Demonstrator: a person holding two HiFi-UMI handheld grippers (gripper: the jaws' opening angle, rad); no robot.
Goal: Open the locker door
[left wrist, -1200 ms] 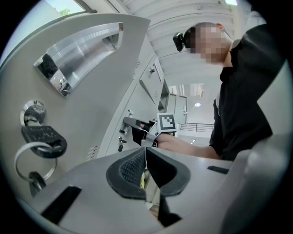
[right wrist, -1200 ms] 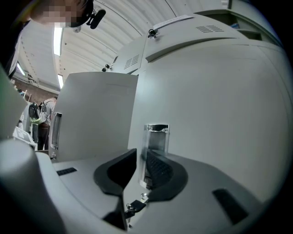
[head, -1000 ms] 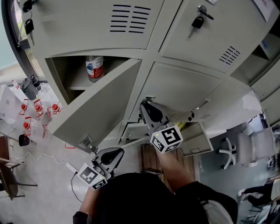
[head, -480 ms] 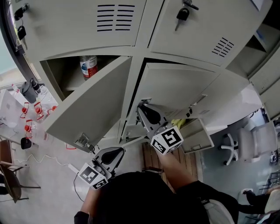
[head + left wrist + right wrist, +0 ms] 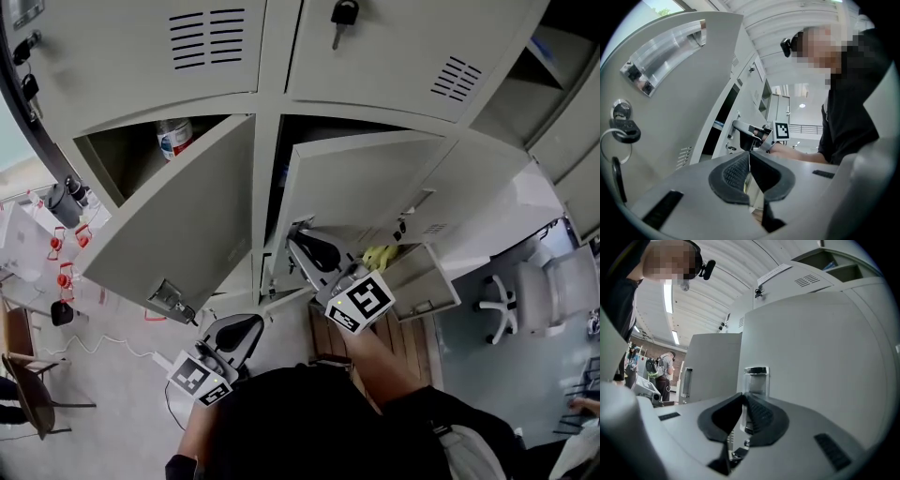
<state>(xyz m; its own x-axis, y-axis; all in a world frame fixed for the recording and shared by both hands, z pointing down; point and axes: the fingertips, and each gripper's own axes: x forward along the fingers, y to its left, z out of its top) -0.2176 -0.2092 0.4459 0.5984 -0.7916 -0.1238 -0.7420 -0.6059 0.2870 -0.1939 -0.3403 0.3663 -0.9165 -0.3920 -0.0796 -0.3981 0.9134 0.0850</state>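
The middle locker door point(image 5: 375, 183) stands partly swung out, with a dark gap along its top and left edge. My right gripper point(image 5: 294, 246) is at that door's lower left corner. In the right gripper view its jaws point(image 5: 744, 398) are pinched on the clear plastic door handle point(image 5: 755, 378), which runs up the grey door face point(image 5: 820, 357). My left gripper point(image 5: 249, 325) hangs lower and to the left, away from the door, shut with nothing in it; its pads point(image 5: 736, 171) touch.
The neighbouring left door point(image 5: 178, 216) is wide open, with keys point(image 5: 621, 129) in its lock and a bottle point(image 5: 173, 136) inside. A lower compartment door point(image 5: 427, 281) also hangs open at right. An office chair point(image 5: 525, 300) stands far right; small bottles point(image 5: 61, 272) sit far left.
The middle door has swung further out with my right gripper on its handle. The left gripper has stayed put; the view has tilted slightly downward.
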